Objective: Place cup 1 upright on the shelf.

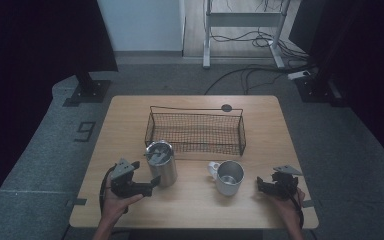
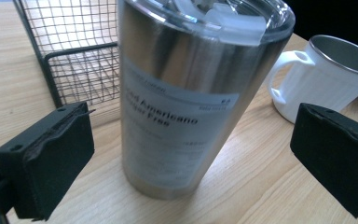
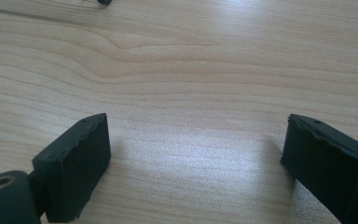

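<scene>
A light wooden table (image 1: pixel 195 200) stands on grey carpet (image 1: pixel 45 145) in a dim room, with a dark number marking (image 1: pixel 85 131) on the floor at its nine o'clock. Black curtains (image 1: pixel 35 40) hang at ten and two o'clock, each beside a black stand base (image 1: pixel 87 92). At twelve o'clock a pale wall (image 1: pixel 140 25) meets a white desk frame (image 1: pixel 242 30), with black cables (image 1: pixel 250 72) trailing across the floor.
</scene>
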`<state>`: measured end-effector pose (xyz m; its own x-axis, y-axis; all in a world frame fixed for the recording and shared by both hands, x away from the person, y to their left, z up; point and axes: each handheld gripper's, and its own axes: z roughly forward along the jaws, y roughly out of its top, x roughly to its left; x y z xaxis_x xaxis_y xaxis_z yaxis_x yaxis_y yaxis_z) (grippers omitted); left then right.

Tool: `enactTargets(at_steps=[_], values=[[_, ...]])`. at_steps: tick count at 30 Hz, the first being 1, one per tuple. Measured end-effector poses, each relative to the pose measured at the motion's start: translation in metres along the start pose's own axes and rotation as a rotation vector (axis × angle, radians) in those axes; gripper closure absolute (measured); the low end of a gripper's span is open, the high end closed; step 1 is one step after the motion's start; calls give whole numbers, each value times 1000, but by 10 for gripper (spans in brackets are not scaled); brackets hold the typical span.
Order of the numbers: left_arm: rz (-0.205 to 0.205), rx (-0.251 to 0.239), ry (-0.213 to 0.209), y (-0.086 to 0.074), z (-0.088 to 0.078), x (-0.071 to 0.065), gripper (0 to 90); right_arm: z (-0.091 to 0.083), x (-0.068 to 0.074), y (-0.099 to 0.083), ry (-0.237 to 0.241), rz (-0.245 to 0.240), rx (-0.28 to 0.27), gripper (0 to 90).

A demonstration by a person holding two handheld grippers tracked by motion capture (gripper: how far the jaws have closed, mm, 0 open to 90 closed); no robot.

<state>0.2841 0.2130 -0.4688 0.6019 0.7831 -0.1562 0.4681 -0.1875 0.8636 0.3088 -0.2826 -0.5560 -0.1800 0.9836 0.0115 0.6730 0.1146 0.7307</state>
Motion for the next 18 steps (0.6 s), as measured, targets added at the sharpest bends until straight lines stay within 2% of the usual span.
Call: enactTargets(at_steps=[5, 18], values=[[-12, -17, 8, 6, 9, -3, 0, 0, 0, 0, 0, 0, 0, 74], [-18, -4, 13, 7, 24, -2, 0, 0, 0, 0, 0, 0, 0, 74]])
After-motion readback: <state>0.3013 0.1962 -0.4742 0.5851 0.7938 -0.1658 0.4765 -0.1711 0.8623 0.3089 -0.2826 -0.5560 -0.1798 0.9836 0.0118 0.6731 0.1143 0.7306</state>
